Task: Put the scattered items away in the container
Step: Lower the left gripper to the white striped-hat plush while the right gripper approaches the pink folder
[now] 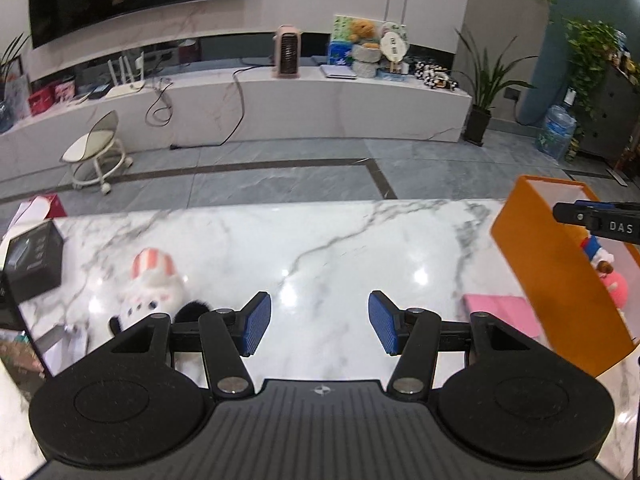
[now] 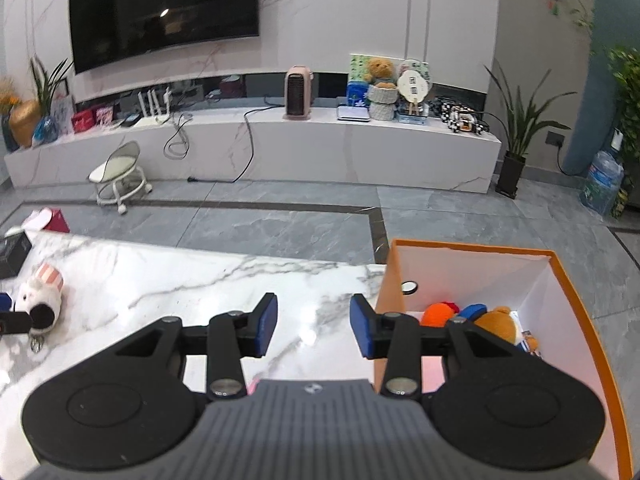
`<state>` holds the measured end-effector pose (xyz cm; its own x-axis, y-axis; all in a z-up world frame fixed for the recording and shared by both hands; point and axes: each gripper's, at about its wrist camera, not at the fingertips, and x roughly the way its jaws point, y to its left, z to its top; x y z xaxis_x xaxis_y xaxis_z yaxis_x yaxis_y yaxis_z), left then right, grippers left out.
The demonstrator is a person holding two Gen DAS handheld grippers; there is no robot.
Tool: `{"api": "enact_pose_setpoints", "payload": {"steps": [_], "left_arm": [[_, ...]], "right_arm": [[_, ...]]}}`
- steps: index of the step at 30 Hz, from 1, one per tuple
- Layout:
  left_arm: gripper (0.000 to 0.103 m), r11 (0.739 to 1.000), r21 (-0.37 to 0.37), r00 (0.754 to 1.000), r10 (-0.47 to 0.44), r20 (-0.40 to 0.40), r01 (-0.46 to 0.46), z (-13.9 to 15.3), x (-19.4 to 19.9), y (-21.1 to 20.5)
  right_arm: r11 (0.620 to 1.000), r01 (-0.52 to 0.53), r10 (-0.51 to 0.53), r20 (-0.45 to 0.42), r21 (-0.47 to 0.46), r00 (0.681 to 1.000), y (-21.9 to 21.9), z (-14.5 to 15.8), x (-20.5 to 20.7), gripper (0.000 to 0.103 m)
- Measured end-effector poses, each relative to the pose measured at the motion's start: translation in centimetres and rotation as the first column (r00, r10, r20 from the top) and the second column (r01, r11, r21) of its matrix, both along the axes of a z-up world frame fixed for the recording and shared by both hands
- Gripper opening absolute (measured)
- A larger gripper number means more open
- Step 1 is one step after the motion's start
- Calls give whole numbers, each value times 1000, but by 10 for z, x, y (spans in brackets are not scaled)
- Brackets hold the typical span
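A white plush rabbit (image 1: pixel 150 288) with a pink striped hat lies on the marble table (image 1: pixel 320 248), just left of my open left gripper (image 1: pixel 320 322). The right wrist view shows the same rabbit (image 2: pixel 40 296) far left. An orange box (image 1: pixel 560 280) with white inner walls stands at the right, holding several plush toys (image 1: pixel 604 264). In the right wrist view my open right gripper (image 2: pixel 313 326) hovers by the left wall of the orange box (image 2: pixel 576 304), and plush toys (image 2: pixel 472 318) lie inside. Part of the right gripper (image 1: pixel 600 220) shows over the box.
A black box (image 1: pixel 34 258) sits at the table's far left corner. A pink flat item (image 1: pixel 504 312) lies beside the orange box. Beyond the table edge is grey tile floor, a small wheeled stool (image 1: pixel 96 148) and a long white TV bench (image 1: pixel 280 108).
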<state>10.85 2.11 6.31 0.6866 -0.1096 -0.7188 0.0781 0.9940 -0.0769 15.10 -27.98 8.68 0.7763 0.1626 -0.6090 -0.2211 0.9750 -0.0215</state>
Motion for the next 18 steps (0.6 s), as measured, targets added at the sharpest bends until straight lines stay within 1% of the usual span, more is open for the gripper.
{"api": "enact_pose_setpoints", "payload": {"steps": [5, 8, 11, 15, 17, 18], "left_arm": [[64, 998, -29, 998, 57, -8, -58, -14, -3, 31], [68, 995, -43, 996, 94, -9, -94, -21, -2, 47], [69, 991, -47, 992, 129, -9, -129, -26, -1, 62], [74, 983, -53, 985, 174, -8, -174, -33, 1, 82], [75, 980, -51, 982, 190, -7, -191, -36, 1, 90], [76, 980, -47, 981, 194, -5, -194, -36, 1, 92]], "right_arm": [[999, -17, 17, -23, -39, 1000, 7, -11, 1, 44], [998, -23, 21, -42, -57, 999, 9, -19, 5, 45], [996, -40, 35, -63, -74, 997, 13, -27, 6, 47], [994, -67, 59, -100, -82, 993, 21, -38, 8, 50], [993, -80, 69, -119, -89, 991, 25, -43, 8, 52], [993, -82, 70, -126, -90, 989, 26, -46, 8, 55]]}}
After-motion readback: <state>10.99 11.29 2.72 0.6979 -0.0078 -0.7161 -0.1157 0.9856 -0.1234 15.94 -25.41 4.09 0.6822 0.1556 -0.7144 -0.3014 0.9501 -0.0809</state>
